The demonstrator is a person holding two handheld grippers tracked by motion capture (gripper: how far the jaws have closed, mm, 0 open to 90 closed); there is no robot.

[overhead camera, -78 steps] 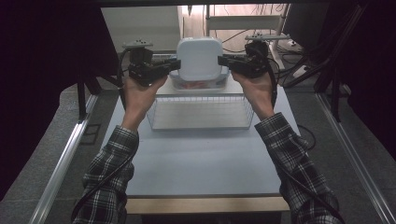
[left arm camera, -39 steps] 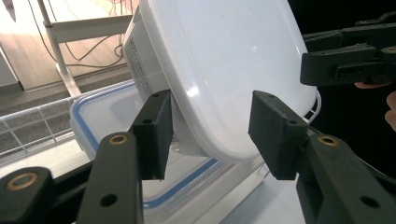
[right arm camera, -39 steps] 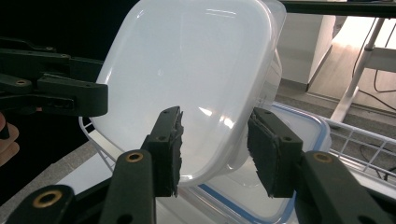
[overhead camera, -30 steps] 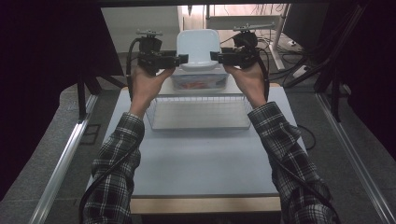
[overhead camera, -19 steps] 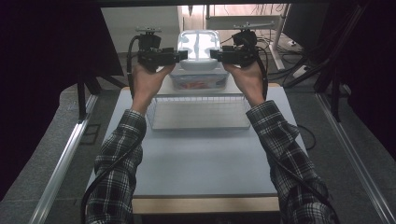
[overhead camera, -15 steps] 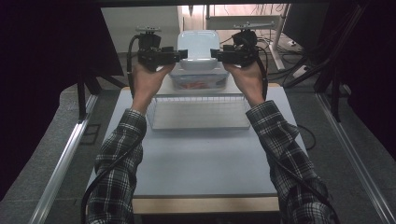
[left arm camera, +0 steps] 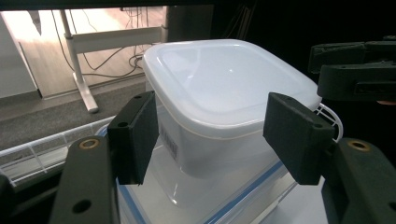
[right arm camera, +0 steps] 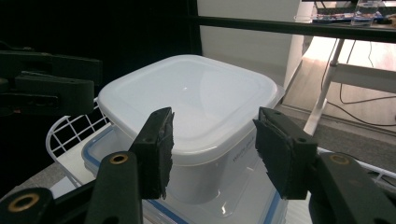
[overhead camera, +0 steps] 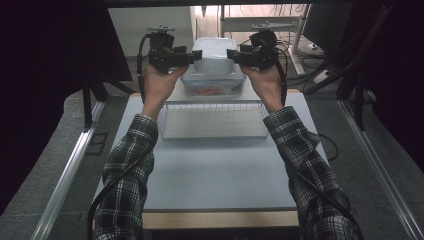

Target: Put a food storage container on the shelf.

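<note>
Left gripper (left arm camera: 212, 135) stands apart from the white tub (left arm camera: 224, 98), jaws having just opened a little, pads clear of its corner. Right gripper (right arm camera: 212, 149) is open too, pads either side of the tub's near corner, not pressing. The tub sits on a blue-rimmed box (overhead camera: 212, 85) at twelve o'clock, beyond the wire basket (overhead camera: 212, 120) on the table (overhead camera: 215, 175)

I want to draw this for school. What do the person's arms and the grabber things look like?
Both sleeves are black-and-white plaid. Each hand holds a black gripper: left gripper, right gripper. Their jaws end in flat, blocky black pads with brass-coloured screw holes. Black cables trail along the arms.
</note>
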